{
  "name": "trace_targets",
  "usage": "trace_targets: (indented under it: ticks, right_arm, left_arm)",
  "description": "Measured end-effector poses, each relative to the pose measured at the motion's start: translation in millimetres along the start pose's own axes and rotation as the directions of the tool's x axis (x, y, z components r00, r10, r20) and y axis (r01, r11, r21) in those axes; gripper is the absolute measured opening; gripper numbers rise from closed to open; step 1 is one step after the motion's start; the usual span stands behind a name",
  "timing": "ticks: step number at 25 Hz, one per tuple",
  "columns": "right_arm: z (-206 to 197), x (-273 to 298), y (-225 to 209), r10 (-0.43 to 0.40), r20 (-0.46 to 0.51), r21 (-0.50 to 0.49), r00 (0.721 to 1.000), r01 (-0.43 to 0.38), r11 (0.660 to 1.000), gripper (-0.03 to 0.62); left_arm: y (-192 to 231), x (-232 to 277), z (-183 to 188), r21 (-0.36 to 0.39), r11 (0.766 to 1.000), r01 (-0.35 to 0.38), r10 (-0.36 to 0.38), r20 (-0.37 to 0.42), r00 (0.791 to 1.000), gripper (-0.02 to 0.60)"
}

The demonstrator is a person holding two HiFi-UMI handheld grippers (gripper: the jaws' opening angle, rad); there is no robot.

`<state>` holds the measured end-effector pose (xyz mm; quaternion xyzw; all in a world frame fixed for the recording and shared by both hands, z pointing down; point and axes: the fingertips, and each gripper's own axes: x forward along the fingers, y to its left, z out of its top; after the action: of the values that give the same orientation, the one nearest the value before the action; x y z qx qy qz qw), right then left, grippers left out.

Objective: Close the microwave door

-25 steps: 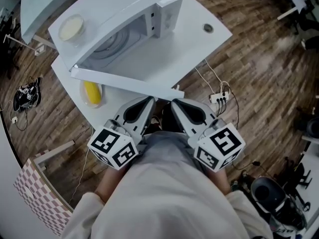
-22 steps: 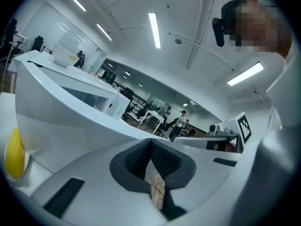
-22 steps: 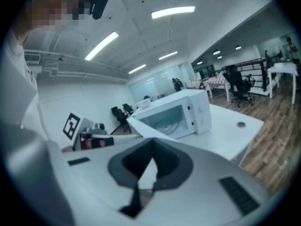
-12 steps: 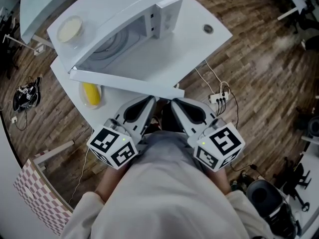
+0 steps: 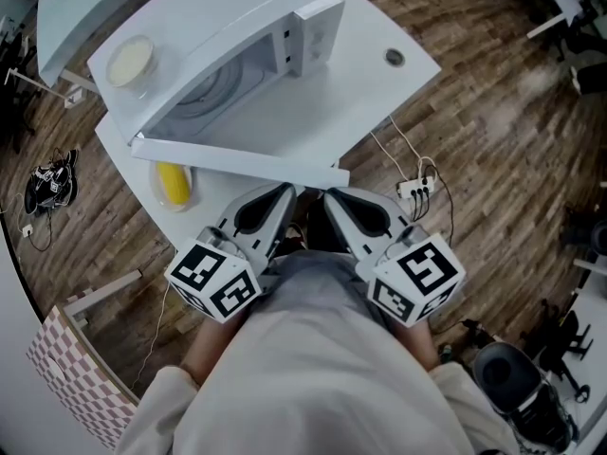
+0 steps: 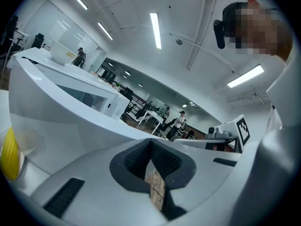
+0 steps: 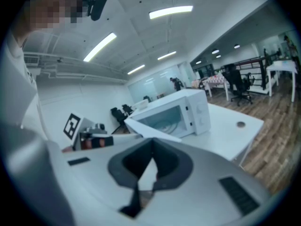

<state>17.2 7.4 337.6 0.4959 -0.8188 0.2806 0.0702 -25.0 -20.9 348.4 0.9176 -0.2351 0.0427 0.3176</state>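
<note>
The white microwave stands on a white table with its door swung wide open toward me, so the turntable shows inside. My left gripper and right gripper are side by side close to my body, just short of the door's edge, touching nothing. Both are shut with nothing between the jaws. The left gripper view has the left gripper below the door. From the right gripper, its own view takes in the microwave and the open door.
A pale bowl sits on top of the microwave. A yellow object lies on a plate under the open door. The table has a cable hole. A power strip with cables lies on the wooden floor at the right.
</note>
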Motion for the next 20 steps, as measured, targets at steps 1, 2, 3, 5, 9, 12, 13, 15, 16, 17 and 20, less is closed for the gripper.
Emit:
trace_targets:
  ticks: [1, 2, 3, 5, 9, 12, 13, 15, 16, 17, 20]
  right_arm:
    - [0, 0, -1, 0.000, 0.000, 0.001, 1.000, 0.000, 1.000, 0.021]
    - [0, 1, -2, 0.000, -0.001, 0.001, 1.000, 0.000, 1.000, 0.021]
    - [0, 2, -2, 0.000, -0.001, 0.002, 1.000, 0.000, 1.000, 0.021]
    - [0, 2, -3, 0.000, -0.002, 0.002, 1.000, 0.000, 1.000, 0.021]
    - [2, 2, -4, -0.002, -0.002, 0.005, 1.000, 0.002, 1.000, 0.021]
    - [3, 3, -5, 0.003, -0.001, 0.010, 1.000, -0.003, 1.000, 0.021]
    - [3, 3, -5, 0.004, -0.001, 0.011, 1.000, -0.004, 1.000, 0.021]
    - [4, 5, -7, 0.005, -0.003, 0.011, 1.000, -0.005, 1.000, 0.021]
    - [5, 6, -8, 0.005, -0.004, 0.011, 1.000, -0.005, 1.000, 0.021]
    - [6, 7, -10, 0.006, -0.004, 0.011, 1.000, -0.006, 1.000, 0.021]
    - [8, 10, -14, 0.009, -0.005, 0.014, 1.000, -0.009, 1.000, 0.021]
  left_arm:
    - [1, 1, 0, -0.001, 1.000, 0.000, 0.000, 0.000, 1.000, 0.016]
    - [1, 2, 0, -0.001, 1.000, 0.000, 0.000, 0.000, 1.000, 0.016]
    - [2, 2, 1, 0.001, 1.000, -0.001, 0.001, 0.000, 1.000, 0.016]
    - [2, 3, 1, 0.005, 1.000, -0.002, 0.002, -0.001, 1.000, 0.017]
    - [2, 5, 3, 0.000, 1.000, 0.005, -0.005, -0.002, 1.000, 0.016]
    - [2, 7, 4, -0.001, 1.000, 0.007, -0.007, -0.002, 1.000, 0.015]
    - [3, 8, 5, -0.001, 1.000, 0.006, -0.006, -0.003, 1.000, 0.016]
    - [4, 9, 6, -0.003, 1.000, 0.006, -0.006, -0.002, 1.000, 0.015]
    - [5, 11, 7, -0.005, 1.000, 0.007, -0.007, -0.002, 1.000, 0.015]
    - [6, 12, 8, -0.007, 1.000, 0.009, -0.009, -0.001, 1.000, 0.015]
    - [8, 16, 10, -0.010, 1.000, 0.012, -0.012, -0.001, 1.000, 0.016]
